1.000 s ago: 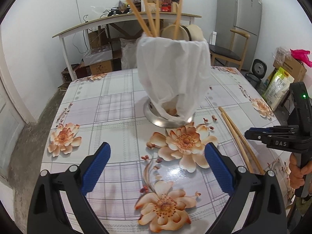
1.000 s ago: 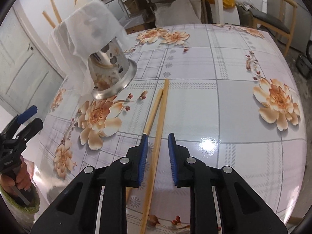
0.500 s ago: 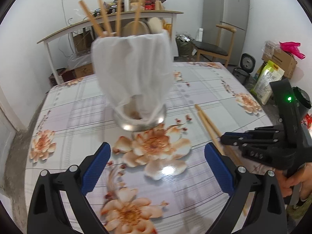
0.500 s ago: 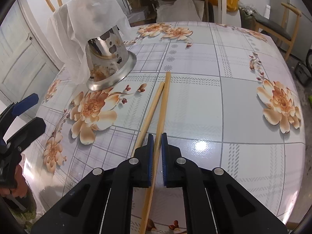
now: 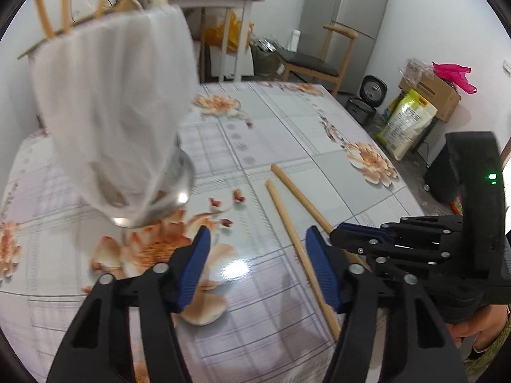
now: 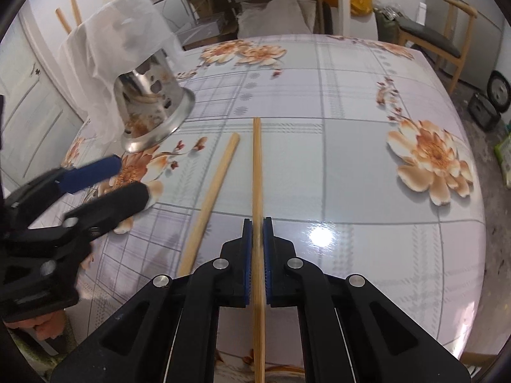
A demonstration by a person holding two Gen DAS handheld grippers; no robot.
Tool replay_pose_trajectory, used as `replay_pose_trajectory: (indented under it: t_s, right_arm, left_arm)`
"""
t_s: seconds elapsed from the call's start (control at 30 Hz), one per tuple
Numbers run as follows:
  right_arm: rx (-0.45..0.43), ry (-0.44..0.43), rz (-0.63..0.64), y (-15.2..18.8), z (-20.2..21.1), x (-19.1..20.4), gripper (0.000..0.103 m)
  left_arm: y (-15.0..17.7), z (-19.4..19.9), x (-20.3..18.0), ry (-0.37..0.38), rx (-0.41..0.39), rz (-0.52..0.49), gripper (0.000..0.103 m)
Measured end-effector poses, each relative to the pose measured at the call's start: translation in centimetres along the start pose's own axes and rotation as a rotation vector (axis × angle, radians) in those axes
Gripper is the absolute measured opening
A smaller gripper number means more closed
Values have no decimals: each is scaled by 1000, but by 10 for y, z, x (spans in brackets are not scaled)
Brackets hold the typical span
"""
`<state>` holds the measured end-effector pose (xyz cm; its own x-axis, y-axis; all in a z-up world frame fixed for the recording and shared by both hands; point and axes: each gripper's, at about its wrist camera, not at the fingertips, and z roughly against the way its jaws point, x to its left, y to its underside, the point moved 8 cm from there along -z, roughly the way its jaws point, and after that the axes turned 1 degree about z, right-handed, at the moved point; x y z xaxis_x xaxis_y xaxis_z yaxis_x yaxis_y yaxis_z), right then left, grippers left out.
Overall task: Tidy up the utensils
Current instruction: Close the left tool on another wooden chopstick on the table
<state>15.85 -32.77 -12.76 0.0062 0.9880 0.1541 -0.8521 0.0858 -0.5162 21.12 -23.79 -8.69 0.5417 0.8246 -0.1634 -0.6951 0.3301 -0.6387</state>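
Two wooden chopsticks lie on the floral tablecloth. My right gripper (image 6: pixel 257 223) is shut on the right chopstick (image 6: pixel 256 166), which also shows in the left wrist view (image 5: pixel 300 194). The other chopstick (image 6: pixel 212 198) lies just left of it, and shows in the left wrist view (image 5: pixel 297 252). A steel utensil holder (image 6: pixel 150 108) draped in white cloth (image 6: pixel 118 51) holds several chopsticks at the far left; it also shows in the left wrist view (image 5: pixel 153 198). My left gripper (image 5: pixel 257 249) is open and empty, near the loose chopstick, and it shows in the right wrist view (image 6: pixel 105 178).
The table (image 6: pixel 367 166) has a glossy flowered cover, with its edge at the right. Beyond it stand a wooden chair (image 5: pixel 313 60), a fridge (image 5: pixel 351 19), a rice cooker (image 5: pixel 370 92), boxes and bags (image 5: pixel 412 118), and a side table (image 5: pixel 217 3).
My right gripper closed on the right chopstick. My left gripper swung right toward the chopsticks and its jaws narrowed; the holder now sits at its left.
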Motion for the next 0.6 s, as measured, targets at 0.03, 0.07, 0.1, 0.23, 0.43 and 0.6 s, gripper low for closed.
replay_pose_trajectory:
  t_s: [0.03,0.07,0.1,0.23,0.43,0.6]
  right_arm:
    - [-1,-2,-7,1,0,-2,5]
    - [-1,-7,-15,1,1,-4,5]
    - [-2,-13,-23,2,1,-5,5]
    - [-2,-30,-41,2,2,-6,5]
    - [-2,-41,-51,3,2,-6,5]
    - [-2,-45,-54,3,2,-7,5]
  left_arm:
    - [0,-5,-3,13,12,1,55]
    - [0,-10,-6,25,24,0,54]
    - [1,-14,-8,33,31,-1,53]
    - [0,-28,-18,37,50,-26,46]
    - [2,-43,-21,13,78,-43,26]
    - [3,-45,-23,-9,74,-69,26]
